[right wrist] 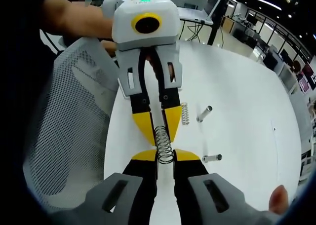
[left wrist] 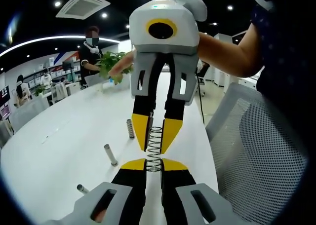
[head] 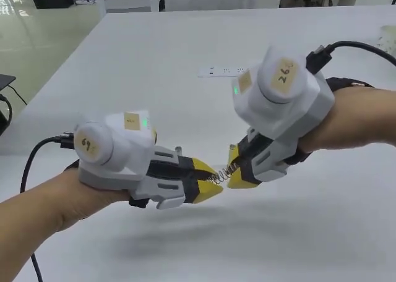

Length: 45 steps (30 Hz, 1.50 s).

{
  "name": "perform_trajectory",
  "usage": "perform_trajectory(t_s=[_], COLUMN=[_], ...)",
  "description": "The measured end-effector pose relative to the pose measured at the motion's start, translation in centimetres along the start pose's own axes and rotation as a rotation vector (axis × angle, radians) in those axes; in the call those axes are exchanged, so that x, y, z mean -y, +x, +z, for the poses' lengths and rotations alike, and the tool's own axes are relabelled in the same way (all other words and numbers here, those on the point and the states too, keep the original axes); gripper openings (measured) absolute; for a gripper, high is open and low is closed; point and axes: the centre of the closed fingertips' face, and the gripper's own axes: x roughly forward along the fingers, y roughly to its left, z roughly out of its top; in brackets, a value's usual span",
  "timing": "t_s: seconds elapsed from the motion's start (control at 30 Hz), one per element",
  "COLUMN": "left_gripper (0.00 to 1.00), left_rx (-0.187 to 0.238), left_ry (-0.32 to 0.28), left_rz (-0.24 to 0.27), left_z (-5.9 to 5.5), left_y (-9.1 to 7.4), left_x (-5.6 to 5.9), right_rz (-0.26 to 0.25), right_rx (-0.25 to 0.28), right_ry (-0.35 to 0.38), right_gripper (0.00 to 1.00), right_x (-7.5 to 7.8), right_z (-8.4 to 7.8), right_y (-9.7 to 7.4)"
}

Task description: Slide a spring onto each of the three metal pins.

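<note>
Above table (head: 154, 65), spring (head: 218, 177) clamped by left tool (left wrist: 154, 164), right tool (right wrist: 165, 155)

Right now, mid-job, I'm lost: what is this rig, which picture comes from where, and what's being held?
No robot arm here: two hand-held two-jaw grippers. The head view looks down from the wearer's headset; each round picture comes from a camera riding one gripper. The left gripper and the right gripper both pinch one spring, end to end, above the white table. On it are two bare metal pins and a second spring; whether a pin is inside it, I cannot tell.
</note>
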Motion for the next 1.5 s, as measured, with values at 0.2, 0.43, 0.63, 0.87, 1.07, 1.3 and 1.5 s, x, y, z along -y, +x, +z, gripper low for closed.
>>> perform_trajectory(t_s=[0.2, 0.43, 0.63, 0.87, 1.07, 1.3, 1.5], left_gripper=[0.03, 0.03, 0.03, 0.03, 0.03, 0.03, 0.07], left_rx=[-0.006, -0.004, -0.001, 0.000, 0.002, -0.001, 0.005], left_ry=[0.000, -0.001, -0.005, -0.008, -0.012, -0.015, -0.027], left_rz=[-0.005, -0.004, -0.002, -0.007, -0.006, -0.003, 0.004], left_z=[-0.2, -0.2, -0.1, -0.1, -0.1, -0.2, -0.2], left_y=[0.1, 0.1, 0.1, 0.3, 0.3, 0.4, 0.1], left_x=[0.1, 0.1, 0.0, 0.2, 0.1, 0.2, -0.1], right_rz=[0.014, 0.027, 0.029, 0.032, 0.032, 0.034, 0.027], right_rx=[0.031, 0.046, 0.045, 0.043, 0.037, 0.032, 0.030], right_ry=[-0.003, -0.005, -0.004, -0.013, -0.015, -0.015, -0.018], right_gripper=[0.09, 0.09, 0.09, 0.08, 0.08, 0.08, 0.08], right_x=[-0.4, -0.7, -0.7, -0.8, -0.8, -0.8, -0.4], right_z=[1.0, 1.6, 1.9, 2.3, 2.3, 2.3, 2.4], right_y=[-0.2, -0.2, -0.3, -0.3, -0.3, -0.2, -0.4])
